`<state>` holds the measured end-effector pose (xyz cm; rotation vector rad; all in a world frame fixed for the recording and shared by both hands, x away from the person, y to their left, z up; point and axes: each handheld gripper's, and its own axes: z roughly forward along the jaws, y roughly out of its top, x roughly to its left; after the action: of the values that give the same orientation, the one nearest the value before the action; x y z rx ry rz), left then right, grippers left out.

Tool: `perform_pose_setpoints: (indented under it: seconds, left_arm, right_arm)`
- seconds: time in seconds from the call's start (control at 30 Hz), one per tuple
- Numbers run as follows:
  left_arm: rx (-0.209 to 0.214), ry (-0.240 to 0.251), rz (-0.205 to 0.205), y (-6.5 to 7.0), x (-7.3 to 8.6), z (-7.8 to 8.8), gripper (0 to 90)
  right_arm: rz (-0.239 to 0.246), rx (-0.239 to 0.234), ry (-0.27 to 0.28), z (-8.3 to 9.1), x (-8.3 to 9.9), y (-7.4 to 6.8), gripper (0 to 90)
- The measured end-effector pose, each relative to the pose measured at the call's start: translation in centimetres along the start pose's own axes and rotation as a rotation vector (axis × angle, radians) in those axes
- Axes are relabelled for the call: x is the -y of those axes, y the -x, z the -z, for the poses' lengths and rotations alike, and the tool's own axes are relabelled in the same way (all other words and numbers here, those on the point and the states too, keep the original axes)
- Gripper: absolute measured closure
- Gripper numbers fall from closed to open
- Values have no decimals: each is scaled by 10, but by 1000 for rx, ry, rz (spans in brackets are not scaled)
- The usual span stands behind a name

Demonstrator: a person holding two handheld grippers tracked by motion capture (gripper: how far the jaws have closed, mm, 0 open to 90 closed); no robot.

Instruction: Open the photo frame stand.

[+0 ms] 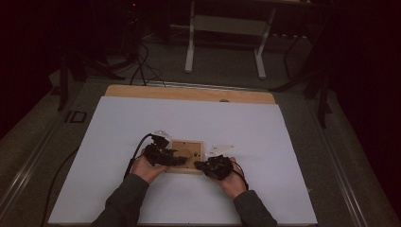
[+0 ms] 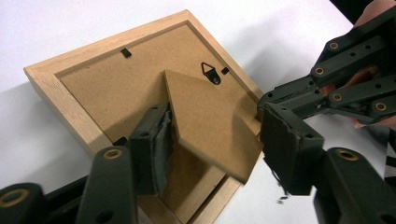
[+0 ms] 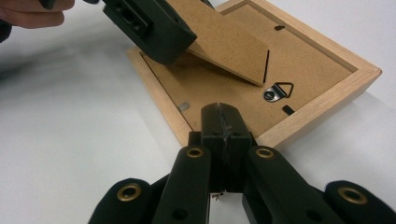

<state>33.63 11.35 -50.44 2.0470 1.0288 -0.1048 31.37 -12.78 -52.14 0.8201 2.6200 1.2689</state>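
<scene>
A picture frame lies back-up on a paper sheet on the counter, its easel stand raised between the left claw's jaws, the left claw at its left edge, the right claw touching its right corner.

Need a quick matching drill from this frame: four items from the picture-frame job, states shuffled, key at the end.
Items
1. left gripper
2. right gripper
3. easel stand flap
4. hanger ring

States
A. jaws closed together, tips pressed on the wooden frame edge
B. small metal triangle lying flat on the backing board
C. jaws apart, one on each side of the flap
D. lifted off the backing at an angle

Pairs: 1-C, 2-A, 3-D, 4-B
</scene>
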Motion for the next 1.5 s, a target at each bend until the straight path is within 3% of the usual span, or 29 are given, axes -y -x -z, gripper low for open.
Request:
perform_pose_setpoints:
  seconds: [0.17, 0.27, 0.47, 0.77, 1.1, 1.5]
  left_arm:
    - [16, -5, 20, -2, 0, -2, 416]
    - [-13, -23, 10, -1, 0, -4, 464]
    - [-31, -36, 7, 1, 0, -5, 512]
    - [-92, -36, -55, 8, 1, -5, 530]
    - [-121, -16, -129, 14, 3, -4, 533]
    - [-138, 35, -221, 23, 6, 1, 536]
  right_arm:
    - [0, 0, -1, 0, 0, 0, 896]
    - [0, 1, -1, 0, 0, 0, 896]
    - [0, 1, -1, 0, 0, 0, 895]
    - [16, 24, -6, 3, -3, 1, 808]
    - [-66, 86, 46, 20, -5, 19, 695]
    - [-106, 110, 80, 33, -10, 28, 595]
